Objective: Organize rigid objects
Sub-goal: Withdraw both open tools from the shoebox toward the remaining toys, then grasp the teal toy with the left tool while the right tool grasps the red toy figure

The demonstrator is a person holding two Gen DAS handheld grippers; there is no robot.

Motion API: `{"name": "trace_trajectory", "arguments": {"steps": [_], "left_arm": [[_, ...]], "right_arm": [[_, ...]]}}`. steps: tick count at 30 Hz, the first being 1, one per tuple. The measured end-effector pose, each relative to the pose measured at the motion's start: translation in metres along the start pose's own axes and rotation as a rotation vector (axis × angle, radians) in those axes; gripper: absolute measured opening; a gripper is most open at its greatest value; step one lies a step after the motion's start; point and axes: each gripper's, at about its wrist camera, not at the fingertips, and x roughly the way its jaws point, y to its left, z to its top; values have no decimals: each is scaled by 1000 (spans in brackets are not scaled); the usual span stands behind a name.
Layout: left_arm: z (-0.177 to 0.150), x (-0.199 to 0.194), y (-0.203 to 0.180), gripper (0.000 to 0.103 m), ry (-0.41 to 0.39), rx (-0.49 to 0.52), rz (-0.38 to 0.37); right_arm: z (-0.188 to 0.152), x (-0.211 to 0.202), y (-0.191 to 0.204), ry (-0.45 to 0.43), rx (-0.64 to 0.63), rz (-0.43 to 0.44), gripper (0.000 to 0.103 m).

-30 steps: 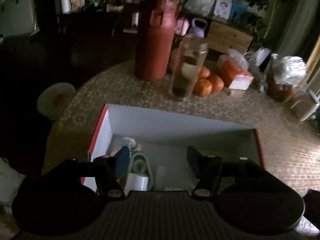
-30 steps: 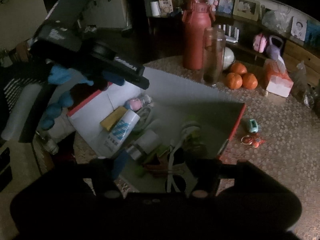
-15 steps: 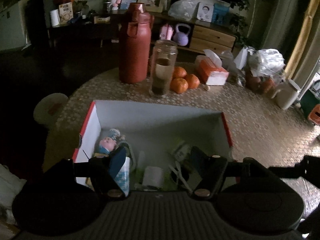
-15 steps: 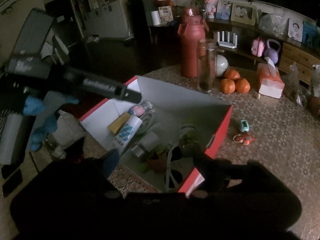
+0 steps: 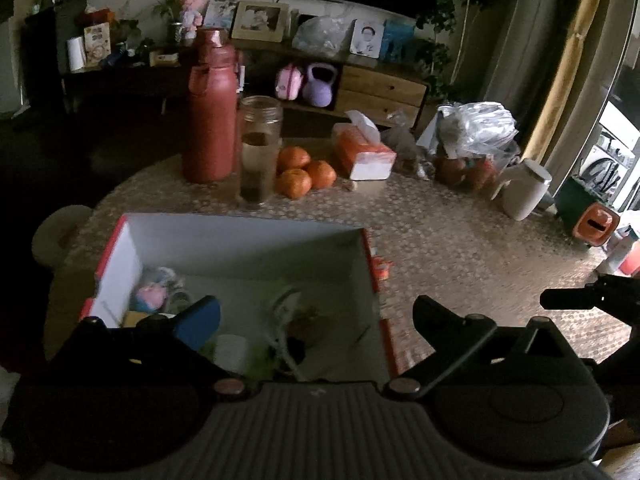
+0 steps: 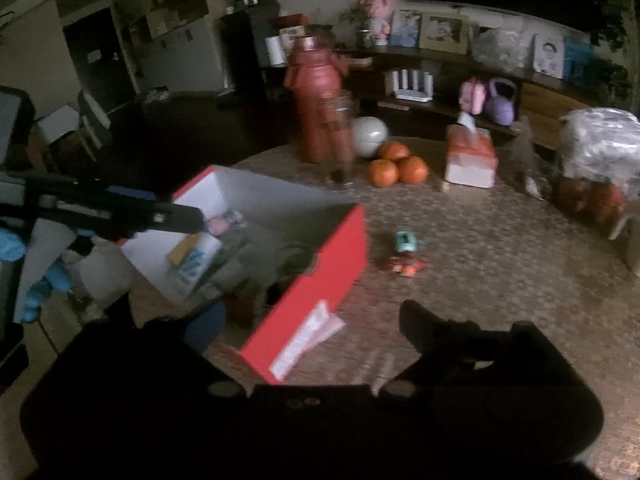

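A red box with a white inside [image 5: 248,240] stands on the round table, holding a small doll [image 5: 150,296], a white bottle and several other small items. It also shows in the right wrist view [image 6: 332,256]. My left gripper [image 5: 316,320] is open and empty above the box's near right corner. My right gripper [image 6: 308,324] is open and empty above the box's red side. A small teal toy [image 6: 405,241] and a red-orange toy [image 6: 404,266] lie on the table right of the box.
A tall red flask [image 5: 210,112], a glass jar [image 5: 259,148], three oranges [image 5: 304,174], a tissue box [image 5: 362,152], a plastic bag of fruit [image 5: 472,140] and a white jug [image 5: 524,190] stand at the table's far side.
Both grippers have pulled back and up from the box and swung right. The left gripper's jaws have opened wider. The right wrist view now looks over the box's right side.
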Motion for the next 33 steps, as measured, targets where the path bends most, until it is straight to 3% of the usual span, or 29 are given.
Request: {"name": "trace_trajectory", "arguments": {"steps": [7, 14, 21, 33], "left_arm": [[24, 25, -34, 103, 28, 22, -36], [71, 71, -74, 103, 120, 8, -90], [114, 130, -92, 103, 179, -42, -67], [122, 237, -99, 103, 368, -106, -61]], "right_arm": [[-7, 0, -38, 5, 28, -56, 97], [-8, 16, -66, 28, 44, -81, 97], [-2, 41, -83, 44, 40, -73, 97], [8, 100, -109, 102, 32, -54, 96]]}}
